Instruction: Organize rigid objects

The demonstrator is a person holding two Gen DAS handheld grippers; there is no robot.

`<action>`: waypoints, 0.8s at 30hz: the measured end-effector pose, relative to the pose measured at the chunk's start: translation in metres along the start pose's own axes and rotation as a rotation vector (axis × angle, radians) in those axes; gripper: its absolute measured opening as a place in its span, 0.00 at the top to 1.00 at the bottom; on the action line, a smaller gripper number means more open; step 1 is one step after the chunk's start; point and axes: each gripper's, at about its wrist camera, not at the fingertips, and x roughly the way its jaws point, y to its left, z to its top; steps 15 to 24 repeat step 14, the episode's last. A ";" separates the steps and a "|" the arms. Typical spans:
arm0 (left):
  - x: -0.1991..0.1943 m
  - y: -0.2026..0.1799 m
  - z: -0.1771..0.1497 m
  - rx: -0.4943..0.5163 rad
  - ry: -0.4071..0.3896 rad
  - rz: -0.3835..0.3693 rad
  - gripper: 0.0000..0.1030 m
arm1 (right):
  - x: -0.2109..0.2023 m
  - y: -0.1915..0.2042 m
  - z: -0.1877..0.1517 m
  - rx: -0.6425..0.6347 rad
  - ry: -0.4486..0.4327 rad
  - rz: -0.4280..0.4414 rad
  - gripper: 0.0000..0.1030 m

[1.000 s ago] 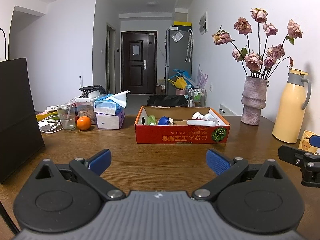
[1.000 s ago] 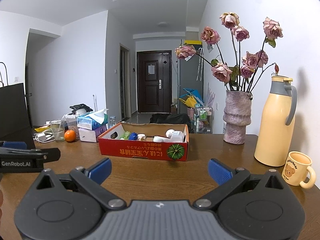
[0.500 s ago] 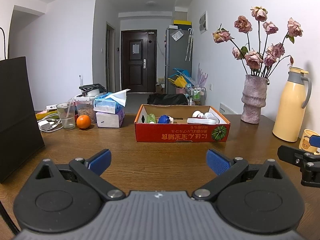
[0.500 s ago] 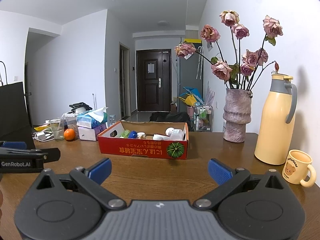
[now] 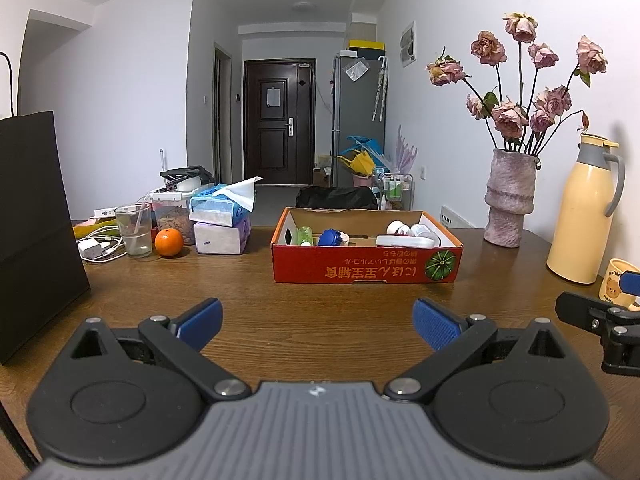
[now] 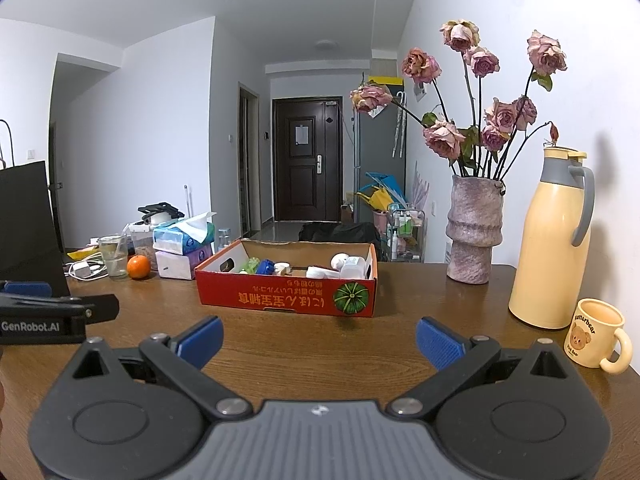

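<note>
A red cardboard box [image 5: 366, 270] stands on the wooden table [image 5: 320, 320], also in the right wrist view [image 6: 288, 298]. It holds a green bottle [image 5: 305, 235], a blue cap [image 5: 330, 237] and white containers [image 5: 406, 240]. My left gripper [image 5: 318, 322] is open and empty, hovering over the table well short of the box. My right gripper [image 6: 318, 338] is open and empty, to the right of the left one, equally short of the box.
A vase of dried roses [image 6: 476, 232], a yellow thermos [image 6: 556, 240] and a bear mug [image 6: 596, 332] stand at the right. Tissue boxes [image 5: 222, 220], an orange [image 5: 169, 242], a glass [image 5: 134, 230] and cables sit at the left. A black paper bag [image 5: 36, 232] stands at the near left.
Both grippers have drawn back slightly from the box, so it looks a little smaller. Both stay open.
</note>
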 end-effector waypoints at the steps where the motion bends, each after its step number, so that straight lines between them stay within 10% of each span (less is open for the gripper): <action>1: 0.000 0.000 0.000 0.000 0.000 0.000 0.00 | 0.001 0.000 0.000 0.000 0.001 0.000 0.00; 24: 0.002 0.002 -0.004 0.002 0.005 -0.010 0.00 | 0.004 0.000 -0.002 -0.005 0.012 -0.003 0.00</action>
